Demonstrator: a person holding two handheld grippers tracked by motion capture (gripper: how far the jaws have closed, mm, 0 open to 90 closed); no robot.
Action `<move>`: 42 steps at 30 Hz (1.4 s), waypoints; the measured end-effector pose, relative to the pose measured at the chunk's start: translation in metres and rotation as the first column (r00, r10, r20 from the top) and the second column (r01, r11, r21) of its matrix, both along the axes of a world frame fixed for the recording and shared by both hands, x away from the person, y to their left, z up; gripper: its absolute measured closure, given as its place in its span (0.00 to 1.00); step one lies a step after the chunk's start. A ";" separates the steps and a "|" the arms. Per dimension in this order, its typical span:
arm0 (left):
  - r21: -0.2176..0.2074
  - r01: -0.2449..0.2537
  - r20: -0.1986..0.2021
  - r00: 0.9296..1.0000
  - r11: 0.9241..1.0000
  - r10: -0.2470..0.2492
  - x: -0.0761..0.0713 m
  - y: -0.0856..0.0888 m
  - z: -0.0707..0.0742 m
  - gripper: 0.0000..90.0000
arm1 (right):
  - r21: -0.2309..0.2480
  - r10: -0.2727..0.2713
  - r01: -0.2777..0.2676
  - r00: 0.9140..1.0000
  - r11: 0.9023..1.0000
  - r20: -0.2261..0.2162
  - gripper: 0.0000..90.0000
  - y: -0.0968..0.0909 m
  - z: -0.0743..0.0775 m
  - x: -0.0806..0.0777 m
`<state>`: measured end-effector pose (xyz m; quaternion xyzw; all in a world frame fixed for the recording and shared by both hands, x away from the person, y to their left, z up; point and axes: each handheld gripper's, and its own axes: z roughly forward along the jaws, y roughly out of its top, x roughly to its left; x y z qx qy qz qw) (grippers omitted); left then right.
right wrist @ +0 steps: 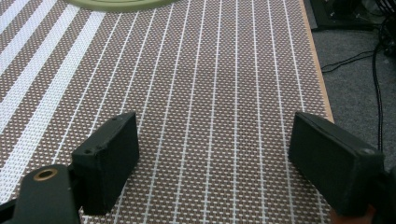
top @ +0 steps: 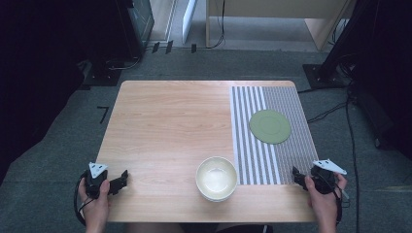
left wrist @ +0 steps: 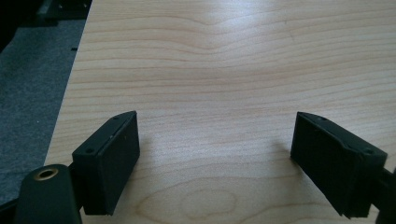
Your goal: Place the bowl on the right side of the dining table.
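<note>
A cream bowl (top: 216,177) stands near the front edge of the wooden table (top: 170,126), just left of a striped placemat (top: 272,131). A flat green plate (top: 270,126) lies on the mat; its near rim (right wrist: 119,4) shows at the top of the right gripper view. My left gripper (top: 122,178) rests at the table's front left corner, open, with bare wood between its jaws (left wrist: 215,158). My right gripper (top: 296,175) sits at the mat's front right corner, open over the weave (right wrist: 212,158).
Cables (top: 335,109) trail over the grey carpet to the right of the table. A pale wooden desk (top: 272,19) and dark equipment stands lie beyond the far edge. The table's right edge (right wrist: 317,60) runs close to the right gripper.
</note>
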<state>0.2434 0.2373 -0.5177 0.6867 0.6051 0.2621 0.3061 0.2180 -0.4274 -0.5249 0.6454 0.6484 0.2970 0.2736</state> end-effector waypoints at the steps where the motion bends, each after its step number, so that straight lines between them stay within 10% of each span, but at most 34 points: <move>1: 0.001 0.000 -0.002 1.000 1.000 0.000 0.000 0.000 0.000 0.17 | 0.000 0.000 0.000 1.000 1.000 0.000 0.18 0.000 0.000 0.000; 14: -0.093 -0.038 0.050 0.998 0.995 0.043 -0.002 0.011 0.008 0.17 | 0.063 -0.049 0.047 0.998 0.997 0.033 0.18 -0.006 0.004 -0.004; 26: -0.118 0.002 0.131 0.991 0.993 0.014 -0.004 -0.008 0.027 0.17 | 0.167 -0.097 0.075 0.987 0.983 0.126 0.18 -0.002 0.045 -0.009; 42: -0.116 0.068 0.165 0.985 0.991 -0.049 -0.009 -0.035 0.044 0.17 | 0.229 -0.007 -0.042 0.978 0.973 0.208 0.18 0.034 0.082 -0.011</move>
